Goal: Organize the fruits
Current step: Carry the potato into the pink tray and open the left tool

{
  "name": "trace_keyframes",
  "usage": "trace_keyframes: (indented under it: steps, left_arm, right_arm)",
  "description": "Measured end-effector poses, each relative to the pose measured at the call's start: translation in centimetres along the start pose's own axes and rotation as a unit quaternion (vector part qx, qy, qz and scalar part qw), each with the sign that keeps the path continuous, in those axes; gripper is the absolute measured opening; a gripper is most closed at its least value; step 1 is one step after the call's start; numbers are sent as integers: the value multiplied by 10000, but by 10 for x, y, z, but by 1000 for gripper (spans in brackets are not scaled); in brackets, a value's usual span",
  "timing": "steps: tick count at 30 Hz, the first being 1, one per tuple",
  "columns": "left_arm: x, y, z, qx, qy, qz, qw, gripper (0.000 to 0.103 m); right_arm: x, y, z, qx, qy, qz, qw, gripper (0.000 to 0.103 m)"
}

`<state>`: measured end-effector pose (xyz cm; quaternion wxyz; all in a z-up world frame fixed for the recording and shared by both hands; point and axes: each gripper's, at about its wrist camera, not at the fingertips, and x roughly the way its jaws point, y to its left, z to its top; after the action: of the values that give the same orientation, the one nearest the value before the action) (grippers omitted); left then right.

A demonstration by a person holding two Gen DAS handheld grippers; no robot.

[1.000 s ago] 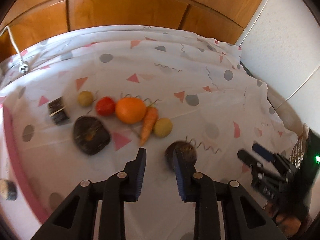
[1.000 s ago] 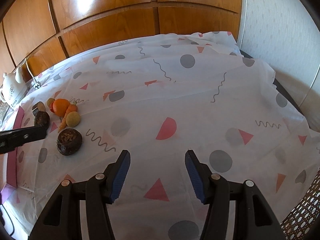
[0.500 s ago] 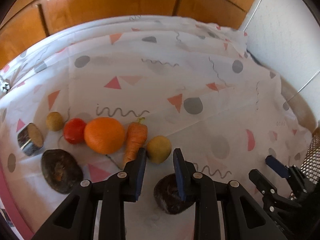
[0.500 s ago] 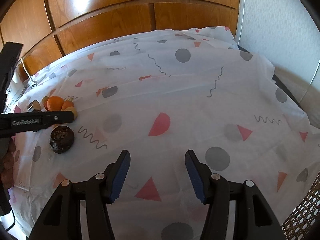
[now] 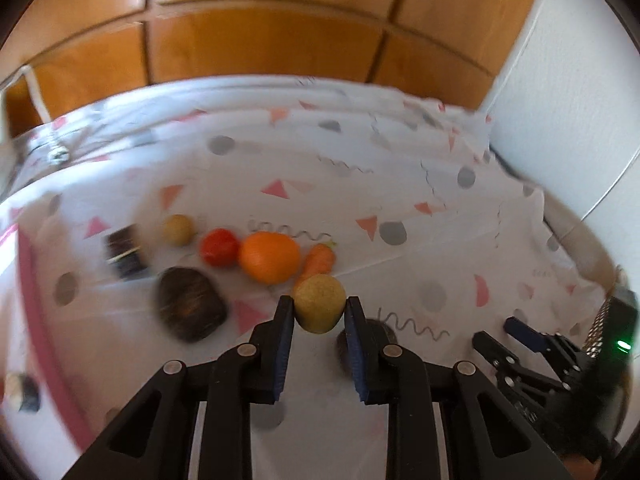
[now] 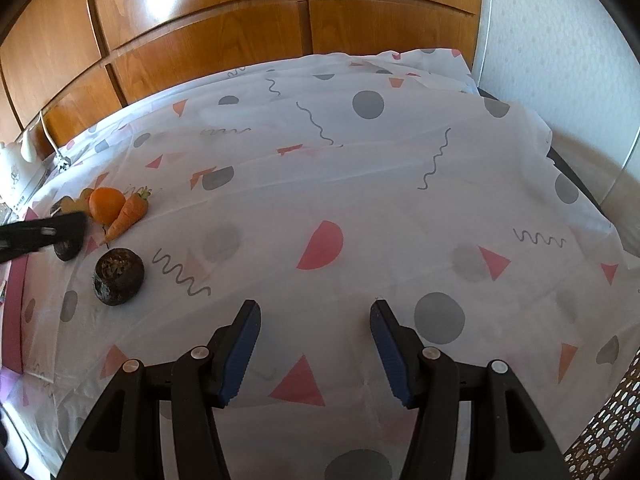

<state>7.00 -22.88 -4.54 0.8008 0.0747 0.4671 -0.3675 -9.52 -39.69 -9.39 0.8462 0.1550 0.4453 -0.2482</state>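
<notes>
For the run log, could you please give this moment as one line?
left gripper: shut on yellow fruit | right gripper: open, idle | orange: on cloth

The left tool (image 5: 320, 312) grips a yellow-green fruit (image 5: 319, 307) between its blue pads (image 5: 285, 340) — the fruit is raised over the patterned cloth (image 5: 400, 184). Behind it lie a carrot (image 5: 318, 260), an orange (image 5: 269, 257), a tomato (image 5: 219, 246) and a small yellow fruit (image 5: 179, 229) in a row, with a dark lump (image 5: 189, 307) to the left and another dark fruit (image 5: 380, 334) partly hidden by the right finger. The right tool (image 5: 508, 334) shows at lower right, jaws apart — the view is blurred.
</notes>
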Motion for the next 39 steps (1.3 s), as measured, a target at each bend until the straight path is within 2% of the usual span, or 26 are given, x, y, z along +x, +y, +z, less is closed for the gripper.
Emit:
trace_keyframes:
  steps: [7,12,18,24,36,38,39]
  left_arm:
    - [-53,50,-29,-693,-331,238,9968,26]
    - [-85,91,-53,-1187,-541,552,9899,26]
    - [-111,144,-81,-1773,-711,989,9766,26]
    - [-128,191,-102,-2372,-846,1435,9571,26]
    - [-131,218,-128,-2759,-817,1962,9374,27]
    - [-132,218,-130,-2785,-813,2034,9351,31]
    - [-133,217,-131,-2785,-819,2066,9344,37]
  right_arm:
    - [0,5,-1,-33,25,-10,10000,58]
    - [-2,13,-3,-119,69,-12,9999,58]
    - [-2,21,-5,-204,139,-7,9997,58]
    - [-2,30,-6,-308,211,-28,9993,58]
    - [-5,43,-8,-500,286,0,9983,58]
    - [-5,44,-8,-519,296,8,9982,58]
    - [-4,44,-8,-522,300,7,9982,58]
